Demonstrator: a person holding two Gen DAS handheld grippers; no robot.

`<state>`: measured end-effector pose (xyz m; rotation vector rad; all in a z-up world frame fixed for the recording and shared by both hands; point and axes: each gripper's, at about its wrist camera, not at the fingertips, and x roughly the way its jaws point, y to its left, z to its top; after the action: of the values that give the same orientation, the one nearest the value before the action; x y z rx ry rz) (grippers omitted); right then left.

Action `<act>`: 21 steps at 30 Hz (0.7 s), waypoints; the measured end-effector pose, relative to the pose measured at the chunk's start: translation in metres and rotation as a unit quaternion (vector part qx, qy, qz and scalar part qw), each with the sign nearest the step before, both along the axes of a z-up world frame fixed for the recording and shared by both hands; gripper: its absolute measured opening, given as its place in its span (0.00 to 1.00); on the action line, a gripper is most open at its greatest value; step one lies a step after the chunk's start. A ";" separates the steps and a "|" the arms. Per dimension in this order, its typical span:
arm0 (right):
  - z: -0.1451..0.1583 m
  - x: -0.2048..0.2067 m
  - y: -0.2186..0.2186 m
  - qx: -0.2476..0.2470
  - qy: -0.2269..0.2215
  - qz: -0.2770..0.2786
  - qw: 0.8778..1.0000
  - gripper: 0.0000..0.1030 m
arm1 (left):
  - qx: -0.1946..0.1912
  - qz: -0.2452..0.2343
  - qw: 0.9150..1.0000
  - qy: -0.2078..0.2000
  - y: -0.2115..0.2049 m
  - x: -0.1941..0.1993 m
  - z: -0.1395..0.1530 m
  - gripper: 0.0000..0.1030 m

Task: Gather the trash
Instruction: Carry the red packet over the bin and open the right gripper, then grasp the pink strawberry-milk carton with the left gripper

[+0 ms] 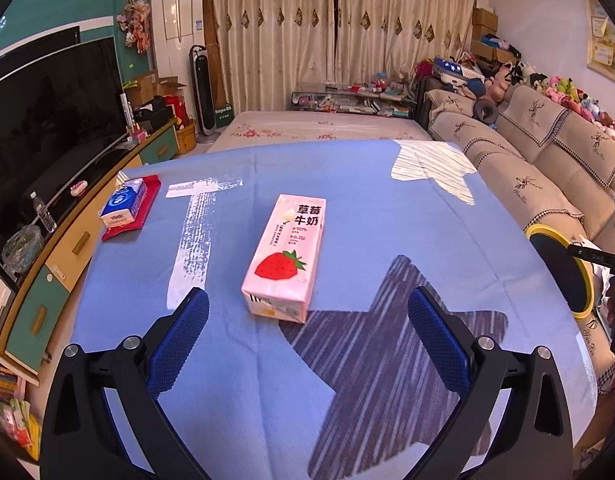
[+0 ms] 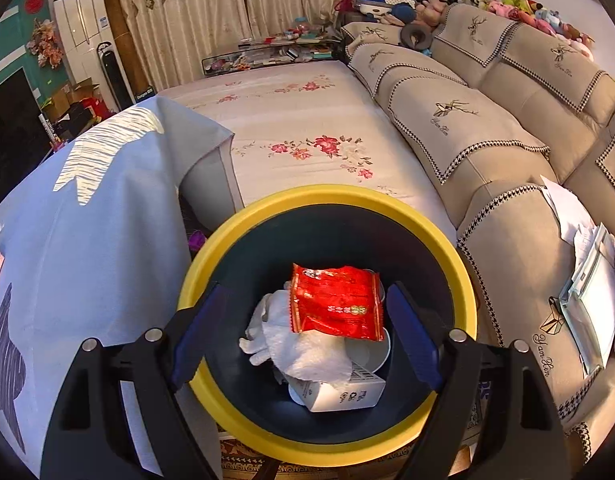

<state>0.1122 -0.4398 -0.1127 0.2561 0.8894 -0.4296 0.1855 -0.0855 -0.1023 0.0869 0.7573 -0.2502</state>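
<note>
Pink milk carton (image 1: pixel 283 256) lies on the blue tablecloth (image 1: pixel 387 208), just ahead of the left gripper (image 1: pixel 307 312), jaws spread, empty. Best straddle its narrow sides squarely. Right gripper (image 2: pixel 307 320) hangs released over the bin (image 2: pixel 327 200).

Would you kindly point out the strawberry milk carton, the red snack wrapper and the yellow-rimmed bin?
strawberry milk carton (image 1: pixel 285 248): left wrist view, middle of its top face.
red snack wrapper (image 2: pixel 334 303): right wrist view, centre of the foil.
yellow-rimmed bin (image 2: pixel 327 195): right wrist view, far rim.
</note>
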 end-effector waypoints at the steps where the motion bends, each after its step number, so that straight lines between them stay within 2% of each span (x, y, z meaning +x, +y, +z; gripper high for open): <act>1: 0.001 0.000 0.003 -0.001 -0.001 0.002 1.000 0.77 | 0.000 -0.005 1.000 0.007 0.001 0.011 -0.002 0.95; 11: 0.007 0.010 0.022 -0.003 -0.005 0.023 1.000 0.78 | 0.006 -0.007 0.998 0.062 -0.007 0.084 -0.032 0.95; 21: 0.002 0.012 0.024 -0.003 0.003 0.026 1.000 0.78 | 0.033 -0.008 0.996 0.087 -0.021 0.115 -0.054 0.83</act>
<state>0.1247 -0.4161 -0.1108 0.2267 0.8991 -0.3854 0.3007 -0.1069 -0.1560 0.1356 0.9385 -0.2492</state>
